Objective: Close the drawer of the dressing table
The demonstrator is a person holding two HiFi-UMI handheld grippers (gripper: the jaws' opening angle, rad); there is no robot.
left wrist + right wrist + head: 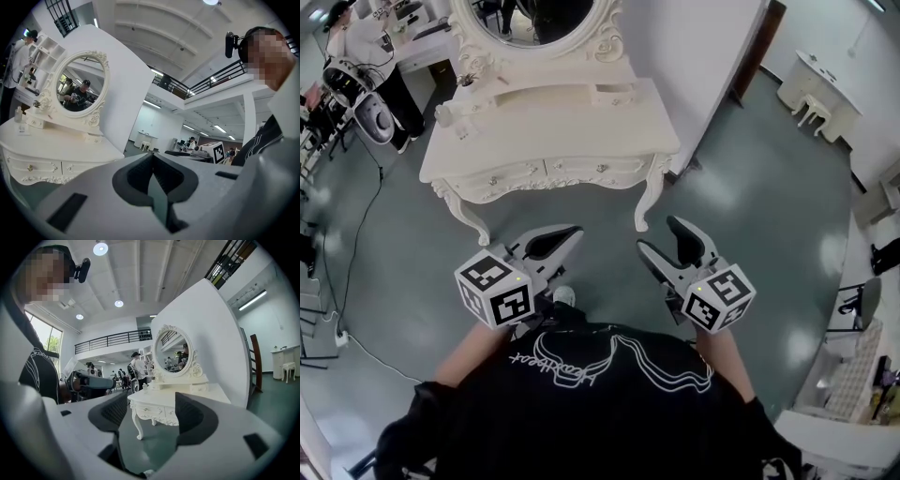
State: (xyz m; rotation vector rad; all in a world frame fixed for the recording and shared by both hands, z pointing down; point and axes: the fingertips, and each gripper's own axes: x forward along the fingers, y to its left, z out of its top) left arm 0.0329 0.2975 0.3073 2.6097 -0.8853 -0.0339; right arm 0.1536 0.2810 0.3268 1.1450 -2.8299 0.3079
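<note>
So the white dressing table (572, 117) stands at the far side of the green floor (750, 216), against a white wall panel, and both claws are held low and near the person, well apart from it, touching nothing. The left claw (574, 232) is clenched. In its own view the dark pads (140, 176) meet along one line with nothing between them, and the table sits off to the left of it. The right claw (658, 234) is released, jaws wide apart and empty. Looking along it, the table's near corner and one curly leg (137, 425) show right through the gap, still far off. The drawer (517, 174) is in the table's front, facing the person, and from the head view the fronts look pushed in flush, little knobs showing. The oval mirror (534, 19) stands on top at the back, and another person (366, 47) stands far left.
</note>
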